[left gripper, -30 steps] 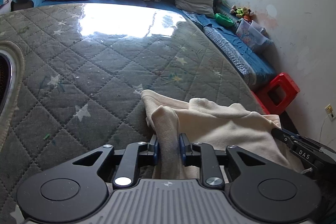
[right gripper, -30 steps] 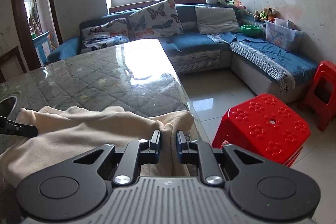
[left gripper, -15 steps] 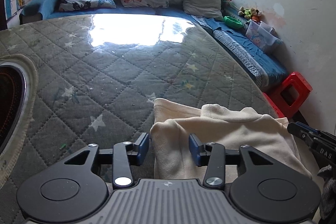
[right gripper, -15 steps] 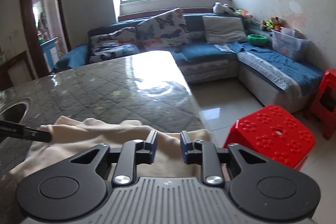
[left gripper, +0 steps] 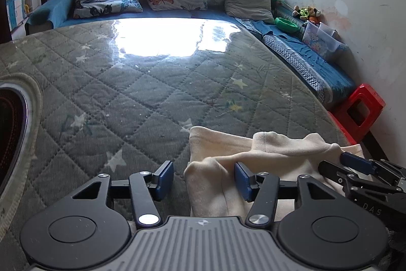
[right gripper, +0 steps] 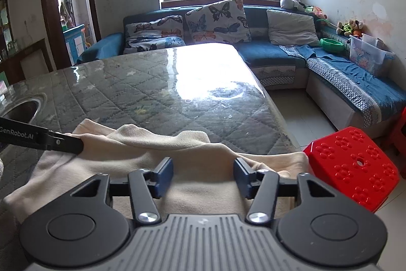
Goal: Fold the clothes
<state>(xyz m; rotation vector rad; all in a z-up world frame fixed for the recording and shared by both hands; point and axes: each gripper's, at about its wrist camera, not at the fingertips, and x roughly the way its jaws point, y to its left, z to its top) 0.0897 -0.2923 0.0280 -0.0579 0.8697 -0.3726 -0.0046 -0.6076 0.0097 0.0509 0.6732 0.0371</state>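
Left gripper (left gripper: pixel 203 179): matte black linkage arms, silver pivot screws, blue pads (left gripper: pixel 164 178) on the fingers, ribbed grey housing flanked by two round black discs. Right gripper (right gripper: pixel 203 178): same build. White lettering: "GenRobot.AI" on the left unit's side, "DAS" on the right unit's.

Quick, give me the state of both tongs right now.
Left tongs: open, holding nothing, over the cream garment.
Right tongs: open, holding nothing, above the same garment.
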